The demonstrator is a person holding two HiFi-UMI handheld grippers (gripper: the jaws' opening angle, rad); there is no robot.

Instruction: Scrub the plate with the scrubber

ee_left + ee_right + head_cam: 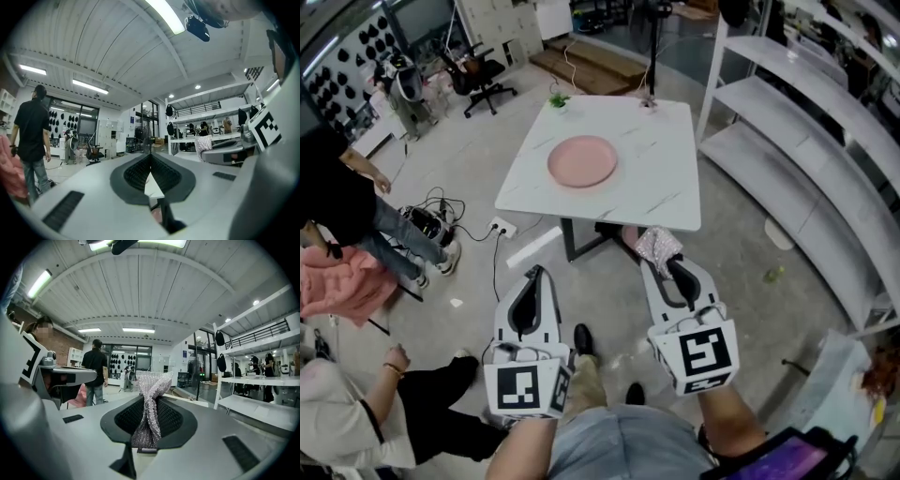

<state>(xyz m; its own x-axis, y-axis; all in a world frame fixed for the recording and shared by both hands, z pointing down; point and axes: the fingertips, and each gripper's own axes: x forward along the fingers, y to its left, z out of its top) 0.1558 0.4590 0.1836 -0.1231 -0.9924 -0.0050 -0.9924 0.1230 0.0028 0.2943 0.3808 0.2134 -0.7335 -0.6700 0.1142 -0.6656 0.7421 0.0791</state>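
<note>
My right hand-held gripper (664,264) pinches a silvery mesh scrubber (657,246) for the round pink plate (582,160) ahead; my left hand-held gripper (535,274) is closed, empty.

Open-plan workshop or lab hall. Evidence: bare concrete floor (750,281), tiered white shelving (787,159) along one side, ribbed ceiling (154,282) with strip lights (138,329), swivel chair (483,75), and power strip (500,226) lying on the floor.

White table (656,178) carries a pink plate (582,160) and small plant (559,99).
</note>
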